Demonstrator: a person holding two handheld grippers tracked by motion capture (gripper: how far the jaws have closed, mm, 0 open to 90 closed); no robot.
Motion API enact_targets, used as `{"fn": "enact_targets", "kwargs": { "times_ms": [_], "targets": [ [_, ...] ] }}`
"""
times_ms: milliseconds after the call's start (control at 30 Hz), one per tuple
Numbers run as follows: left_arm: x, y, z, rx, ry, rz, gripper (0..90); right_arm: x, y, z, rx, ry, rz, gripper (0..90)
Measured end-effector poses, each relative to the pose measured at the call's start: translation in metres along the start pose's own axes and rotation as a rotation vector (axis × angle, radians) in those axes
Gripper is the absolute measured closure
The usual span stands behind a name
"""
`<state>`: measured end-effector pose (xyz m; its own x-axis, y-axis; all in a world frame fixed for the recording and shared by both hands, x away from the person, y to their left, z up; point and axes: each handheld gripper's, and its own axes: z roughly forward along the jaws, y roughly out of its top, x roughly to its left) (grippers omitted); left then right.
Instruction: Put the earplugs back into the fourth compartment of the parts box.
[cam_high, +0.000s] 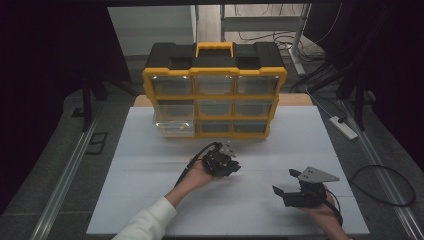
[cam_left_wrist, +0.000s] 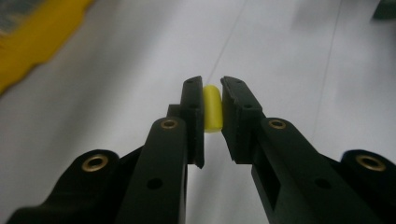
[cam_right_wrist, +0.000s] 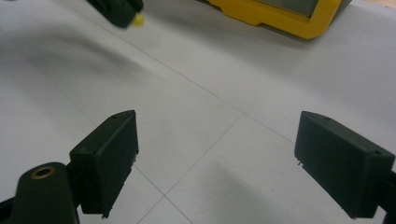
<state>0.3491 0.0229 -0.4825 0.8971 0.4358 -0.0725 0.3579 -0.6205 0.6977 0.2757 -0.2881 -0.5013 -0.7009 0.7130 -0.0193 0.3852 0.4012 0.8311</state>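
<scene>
My left gripper (cam_left_wrist: 212, 88) is shut on a small yellow rounded piece (cam_left_wrist: 211, 112), held a little above the white table. In the high view this left gripper (cam_high: 231, 166) sits in a hand at the table's middle, in front of the organizer. My right gripper (cam_high: 286, 181) is at the front right, its jaws wide apart with nothing between them. In the right gripper view my right gripper (cam_right_wrist: 215, 158) looks over bare table, with the left gripper (cam_right_wrist: 116, 9) and its yellow piece (cam_right_wrist: 137, 19) farther off at the top left.
A yellow and black drawer organizer (cam_high: 215, 95) with clear drawers stands at the back of the white table (cam_high: 150, 190). Its bottom-left drawer (cam_high: 173, 127) is pulled out. A power strip (cam_high: 343, 127) and cables lie on the floor to the right.
</scene>
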Motion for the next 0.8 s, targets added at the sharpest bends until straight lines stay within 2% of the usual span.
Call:
{"fn": "enact_targets", "kwargs": {
  "times_ms": [67,100,167,233,367,467,500,533,600,800],
  "targets": [
    [0.003,0.001,-0.008,-0.032,-0.013,-0.020,78.5,0.000,0.000,0.000,0.003,-0.001,-0.002,14.4],
    [0.003,0.001,-0.008,-0.032,-0.013,-0.020,78.5,0.000,0.000,0.000,0.003,-0.001,-0.002,14.4],
    [0.005,0.004,-0.020,-0.080,-0.004,-0.030,78.5,0.000,0.000,0.000,0.004,-0.001,-0.002,14.4],
    [0.005,0.005,-0.023,-0.090,-0.002,-0.031,78.5,0.000,0.000,0.000,0.004,-0.002,-0.001,14.4],
    [0.006,0.008,-0.044,-0.163,0.011,-0.043,78.1,0.000,0.000,0.000,0.005,-0.002,-0.001,14.4],
    [0.006,0.010,-0.051,-0.183,0.018,-0.042,78.2,0.000,0.000,0.000,0.005,-0.001,-0.003,14.4],
    [0.007,0.012,-0.061,-0.216,0.027,-0.043,78.2,0.000,0.000,0.000,0.005,-0.002,-0.002,14.4],
    [0.007,0.012,-0.061,-0.216,0.027,-0.043,78.1,0.000,0.000,0.000,0.005,-0.002,-0.002,14.4],
    [0.008,0.013,-0.072,-0.253,0.041,-0.046,78.2,0.000,0.000,0.000,0.005,-0.003,-0.002,14.4],
    [0.013,0.013,-0.094,-0.302,0.058,-0.055,77.9,0.000,0.000,0.001,0.008,-0.005,-0.005,14.4]
  ]
}}
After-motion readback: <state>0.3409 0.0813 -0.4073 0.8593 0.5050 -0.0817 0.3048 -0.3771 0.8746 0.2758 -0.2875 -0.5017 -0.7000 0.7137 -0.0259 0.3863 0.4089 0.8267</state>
